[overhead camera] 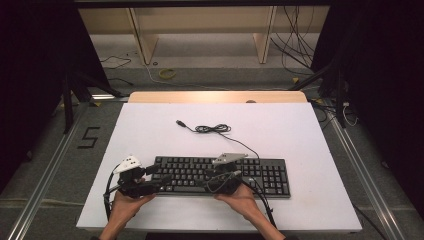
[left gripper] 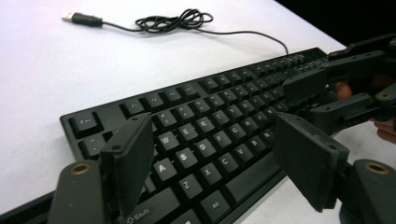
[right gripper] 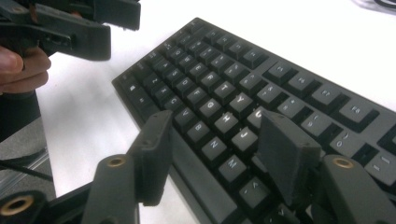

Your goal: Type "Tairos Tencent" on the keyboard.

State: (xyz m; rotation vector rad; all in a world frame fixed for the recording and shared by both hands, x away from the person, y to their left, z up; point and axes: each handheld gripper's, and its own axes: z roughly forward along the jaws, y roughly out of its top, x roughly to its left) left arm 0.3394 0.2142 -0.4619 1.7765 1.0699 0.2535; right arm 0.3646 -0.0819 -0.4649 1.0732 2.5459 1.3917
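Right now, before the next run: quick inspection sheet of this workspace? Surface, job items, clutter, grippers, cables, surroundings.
Surface: white table top, flat, with a wooden strip along the far edge.
Job's things: black keyboard lying flat near the person's edge, keys up.
Clutter: nothing seen.
Grippers: left gripper open, jaws over the keyboard's left letter keys; right gripper open, jaws straddling the keyboard's near edge, nothing pinched. Both are hand-held at the near side.
Cables: keyboard cable runs from the keyboard's back, partly coiled, USB plug free on the table; gripper cables trail off the near edge.
Surroundings: wooden shelf frame, loose wires on the floor, floor marking.
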